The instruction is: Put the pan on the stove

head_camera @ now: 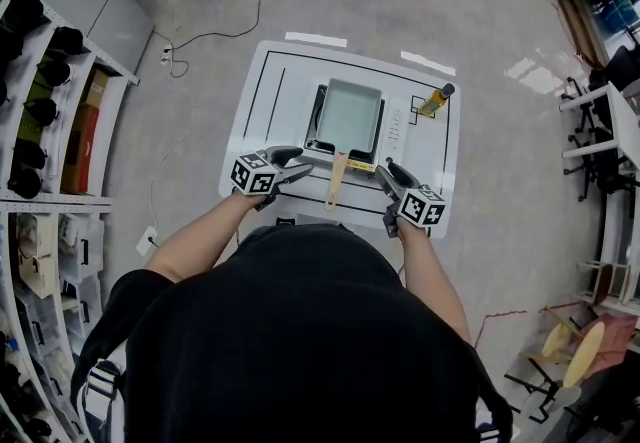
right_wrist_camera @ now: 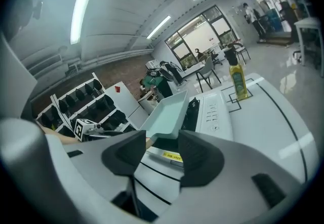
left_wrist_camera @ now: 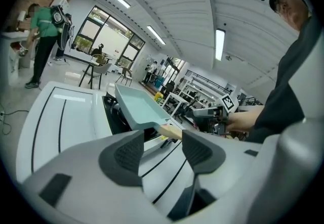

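A pale green rectangular pan sits on the black stove in the middle of the white table, its wooden handle pointing toward me. My left gripper hovers left of the handle, open, with nothing between its fingers. My right gripper hovers right of the handle, also open and empty. Each gripper view shows the other gripper across the handle.
A yellow oil bottle stands at the table's far right corner. The stove's white control panel lies right of the pan. Shelves with dark items line the left wall. Chairs and a person stand beyond the table.
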A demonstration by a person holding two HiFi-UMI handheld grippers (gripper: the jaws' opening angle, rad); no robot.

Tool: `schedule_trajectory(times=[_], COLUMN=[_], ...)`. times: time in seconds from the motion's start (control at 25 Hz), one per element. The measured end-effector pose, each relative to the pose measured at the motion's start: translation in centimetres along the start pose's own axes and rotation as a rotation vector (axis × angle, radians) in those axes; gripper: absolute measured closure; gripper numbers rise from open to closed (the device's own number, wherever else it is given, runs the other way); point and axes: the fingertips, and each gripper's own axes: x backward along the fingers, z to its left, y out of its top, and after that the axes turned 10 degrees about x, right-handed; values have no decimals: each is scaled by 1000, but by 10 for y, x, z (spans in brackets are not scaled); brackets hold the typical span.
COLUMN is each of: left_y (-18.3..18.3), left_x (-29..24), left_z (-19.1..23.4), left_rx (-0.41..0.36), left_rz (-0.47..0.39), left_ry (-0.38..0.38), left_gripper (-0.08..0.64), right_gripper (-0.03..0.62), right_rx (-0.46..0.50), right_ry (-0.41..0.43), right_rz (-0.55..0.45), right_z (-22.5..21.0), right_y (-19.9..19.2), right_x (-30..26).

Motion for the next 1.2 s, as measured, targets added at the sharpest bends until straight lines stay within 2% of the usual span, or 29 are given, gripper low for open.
schedule_trajectory(times=[0.32,0.6,0.96,1.2], left_y=[23,40,65,83], left_x=[10,14,20,21], left_z=[6,6,4,2], left_rx=[-19,-44,-82,-110], left_rz=[-74,-124,-176,-204], left_ry=[80,91,123,135], left_gripper=[327,331,333,336], right_gripper=[407,426,462,476], right_rx=[51,70,92,110], right_ry=[-99,-148,-251,-270], right_rz=[-55,-80,-155,-182], right_z=[-7,-15,-30,-33], right_y=[22,34,67,84], right_x=[17,27,43,45])
